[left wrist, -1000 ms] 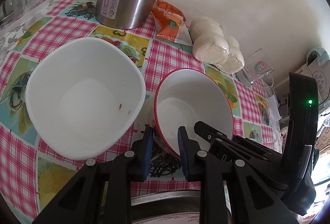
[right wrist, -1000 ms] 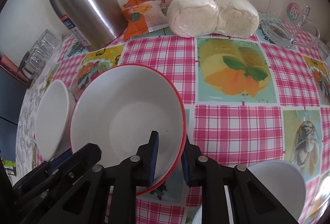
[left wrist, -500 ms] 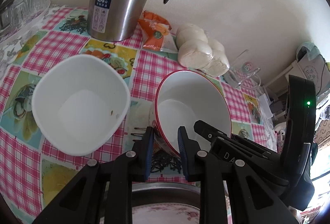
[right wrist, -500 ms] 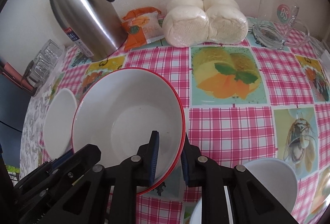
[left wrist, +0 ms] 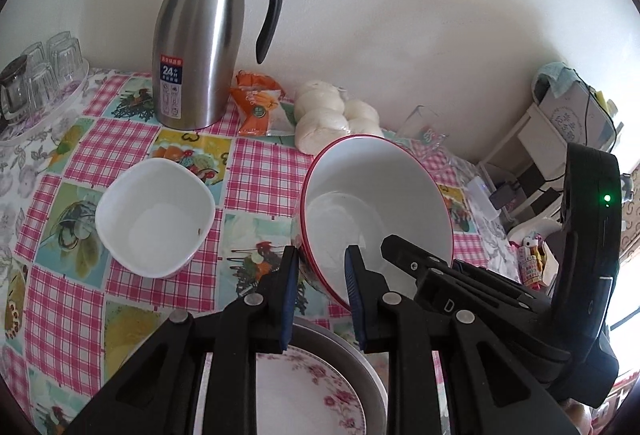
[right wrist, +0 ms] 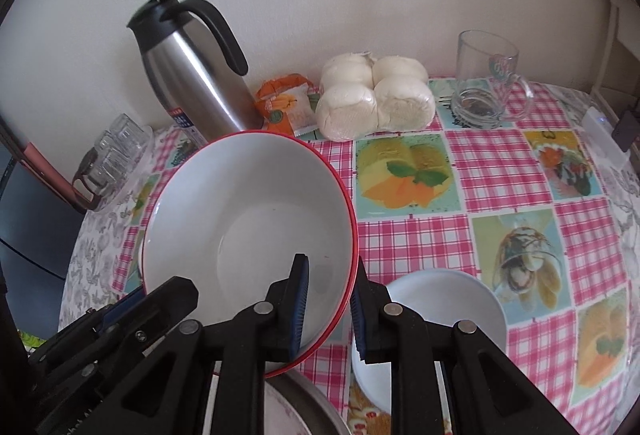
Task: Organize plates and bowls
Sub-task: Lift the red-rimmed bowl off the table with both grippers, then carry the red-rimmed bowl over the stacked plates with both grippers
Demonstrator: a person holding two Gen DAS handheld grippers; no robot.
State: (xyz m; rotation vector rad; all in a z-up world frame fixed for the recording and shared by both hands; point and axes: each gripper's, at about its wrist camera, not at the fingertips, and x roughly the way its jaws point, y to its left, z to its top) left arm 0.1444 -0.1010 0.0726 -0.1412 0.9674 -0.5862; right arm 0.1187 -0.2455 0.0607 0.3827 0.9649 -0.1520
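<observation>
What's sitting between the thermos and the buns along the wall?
An orange snack packet lies between the thermos and the buns, close against both. Both wrist views show it.

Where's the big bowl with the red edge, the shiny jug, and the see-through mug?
Red-rimmed bowl (right wrist: 248,219): right wrist view, inside wall.
Steel jug (left wrist: 196,55): left wrist view, middle of its body.
Glass mug (right wrist: 482,75): right wrist view, its clear side.

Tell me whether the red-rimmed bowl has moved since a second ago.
Yes. The red-rimmed bowl has risen off the checked tablecloth; its rim now overlaps the steel flask's base in the right wrist view.
</observation>
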